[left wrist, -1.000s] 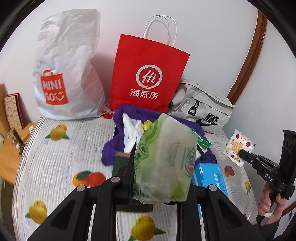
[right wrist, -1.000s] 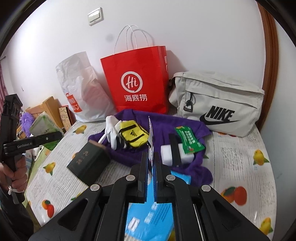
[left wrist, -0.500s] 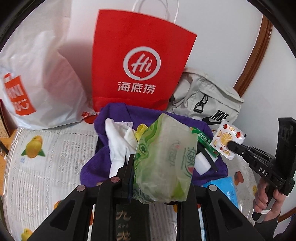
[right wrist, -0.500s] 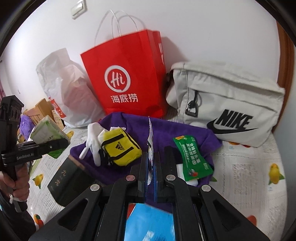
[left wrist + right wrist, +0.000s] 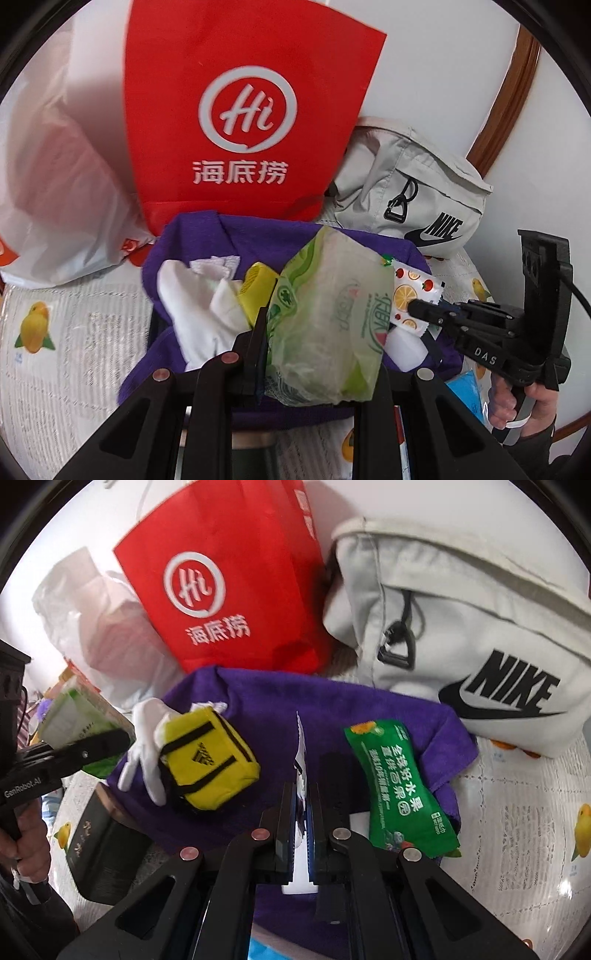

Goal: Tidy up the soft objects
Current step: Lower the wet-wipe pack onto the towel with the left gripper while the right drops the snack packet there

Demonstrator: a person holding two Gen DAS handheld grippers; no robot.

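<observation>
Both grippers have pushed in over the purple cloth (image 5: 332, 709): left gripper (image 5: 317, 332) clamped on the tissue pack (image 5: 328, 325), right gripper (image 5: 303, 805) pinched on the thin sachet (image 5: 413, 295). Carrying step, I'd say; next, pick a spot near the red bag (image 5: 243, 110) and release.

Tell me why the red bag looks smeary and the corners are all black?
Left wrist view: the red bag is smeared by motion blur, while the green tissue pack in the tongs looks sharper. Right wrist view: the Nike bag bulges from fisheye bending. Both views: the round lens leaves black corners.
</observation>
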